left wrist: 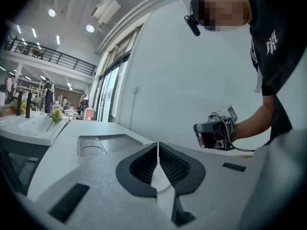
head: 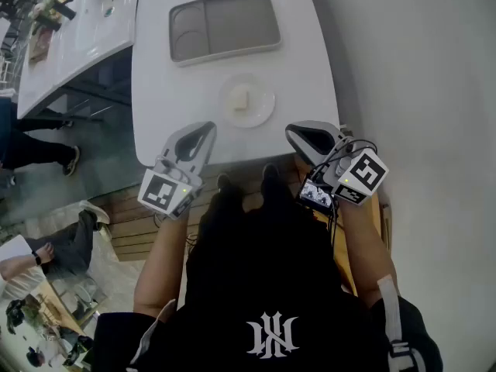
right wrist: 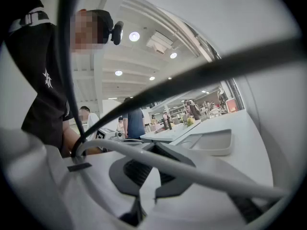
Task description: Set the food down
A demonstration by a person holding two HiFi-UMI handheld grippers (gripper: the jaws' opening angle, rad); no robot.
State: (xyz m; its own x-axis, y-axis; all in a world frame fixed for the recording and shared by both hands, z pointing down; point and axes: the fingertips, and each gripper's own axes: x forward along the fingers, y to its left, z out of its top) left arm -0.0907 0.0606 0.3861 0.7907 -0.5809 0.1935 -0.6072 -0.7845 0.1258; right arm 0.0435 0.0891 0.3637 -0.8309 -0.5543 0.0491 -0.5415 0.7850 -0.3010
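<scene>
View from above of a white bench (head: 167,76), with a person standing at its near edge and holding 2 grippers. The left gripper (head: 203,130) and right gripper (head: 301,134) hover just over that edge, well apart from each other. Both sets of fingers are pressed together with nothing between them.

The food (head: 242,99), a small pale piece, lies on a round white plate (head: 266,103) near the middle of the bench, ahead of and between the grippers. A grey 2-compartment tray (head: 232,22) sits empty beyond the plate.

The food looks already set down, so the placing seems finished. To end well, hold both grippers clear of the plate and avoid nudging its rim.
</scene>
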